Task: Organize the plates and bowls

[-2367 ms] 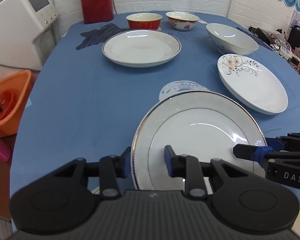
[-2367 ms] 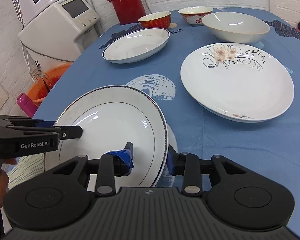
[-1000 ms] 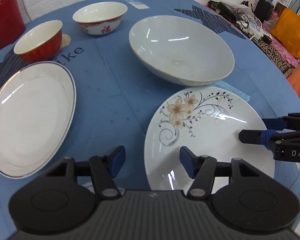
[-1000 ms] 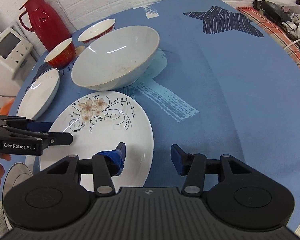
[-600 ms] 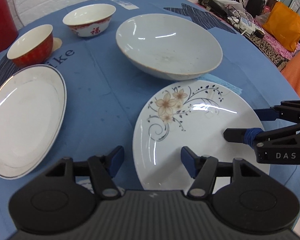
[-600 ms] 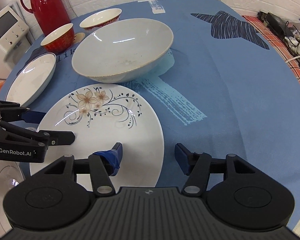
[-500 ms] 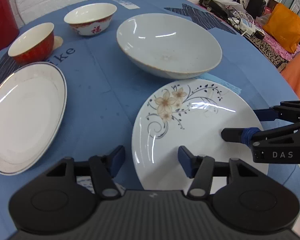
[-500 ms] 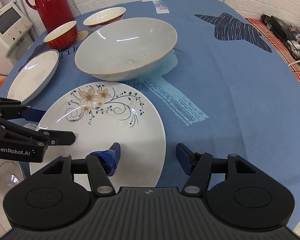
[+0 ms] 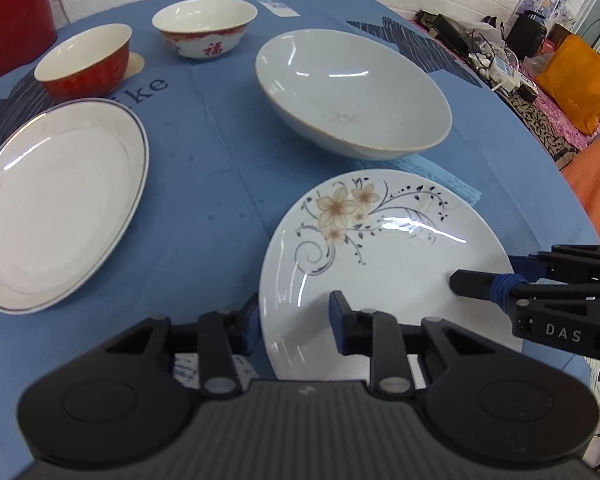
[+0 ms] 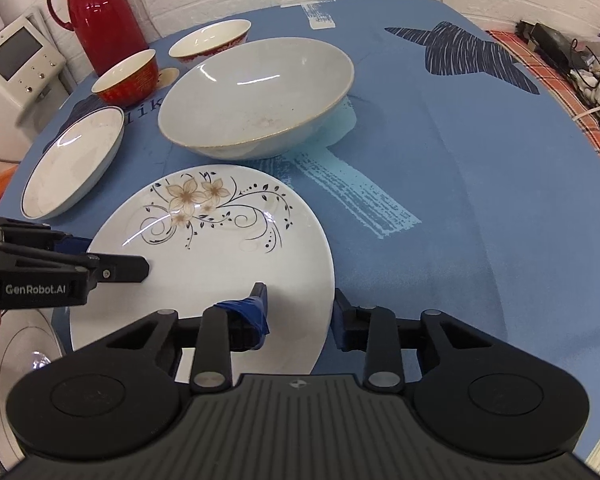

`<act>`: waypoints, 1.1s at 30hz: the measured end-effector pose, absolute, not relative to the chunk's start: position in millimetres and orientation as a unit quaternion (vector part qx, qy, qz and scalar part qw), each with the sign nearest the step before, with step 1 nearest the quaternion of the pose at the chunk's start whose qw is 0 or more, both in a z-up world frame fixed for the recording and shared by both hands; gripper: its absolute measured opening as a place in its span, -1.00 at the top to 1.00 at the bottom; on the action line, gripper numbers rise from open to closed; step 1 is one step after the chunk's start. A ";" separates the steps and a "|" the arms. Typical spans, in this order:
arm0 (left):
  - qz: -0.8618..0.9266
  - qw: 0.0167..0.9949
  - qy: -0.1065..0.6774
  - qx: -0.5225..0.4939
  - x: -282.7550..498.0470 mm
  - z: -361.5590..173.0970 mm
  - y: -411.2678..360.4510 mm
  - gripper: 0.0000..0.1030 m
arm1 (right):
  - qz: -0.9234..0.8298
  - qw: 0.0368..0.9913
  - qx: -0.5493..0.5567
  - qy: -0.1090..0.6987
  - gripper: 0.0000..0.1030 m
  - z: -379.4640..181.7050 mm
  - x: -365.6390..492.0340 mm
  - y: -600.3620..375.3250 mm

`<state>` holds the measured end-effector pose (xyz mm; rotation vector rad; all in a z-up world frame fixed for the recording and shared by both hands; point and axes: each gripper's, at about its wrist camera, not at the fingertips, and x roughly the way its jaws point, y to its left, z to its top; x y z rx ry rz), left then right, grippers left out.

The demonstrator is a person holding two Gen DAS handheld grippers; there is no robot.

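Near the counter's (image 10: 460,160) front edge, the round white ceramic plate with a flower print (image 9: 380,248) sits flat, each rim between spread jaws: left gripper (image 9: 294,318) on its left side, right gripper (image 10: 298,312) on its right, both level, likely for a two-sided lift.

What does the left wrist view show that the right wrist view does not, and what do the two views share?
Only the left wrist view shows the orange bag beyond the table's far right edge. Only the right wrist view shows the white appliance with a screen, the red thermos's handle and lid, and part of a gold-rimmed plate at lower left. Both show the floral plate, straddled at opposite rims by the open left gripper and the open right gripper, plus the large white bowl.
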<state>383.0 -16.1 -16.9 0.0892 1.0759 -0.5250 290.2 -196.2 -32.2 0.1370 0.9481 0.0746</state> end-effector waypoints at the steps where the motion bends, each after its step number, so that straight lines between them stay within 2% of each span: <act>1: -0.246 0.825 0.506 0.045 382.6 -16.9 -16.7 0.49 | 0.039 0.887 0.069 0.454 0.69 -32.7 287.4 -197.1; 8: -0.239 0.824 0.512 0.044 380.5 -14.3 -14.3 0.52 | 0.048 0.884 0.086 0.457 0.82 -32.9 290.6 -206.4; 17: -0.224 0.834 0.502 0.040 382.3 7.3 0.3 0.52 | 0.057 0.870 0.167 0.461 0.77 -24.4 284.2 -206.3; 26: -0.214 0.851 0.477 0.039 371.1 39.0 10.3 0.52 | 0.068 0.876 0.170 0.447 0.70 -0.9 283.9 -198.0; 33: -0.176 0.867 0.464 0.044 332.5 57.8 44.4 0.52 | 0.094 0.875 0.177 0.441 0.67 15.3 272.0 -181.5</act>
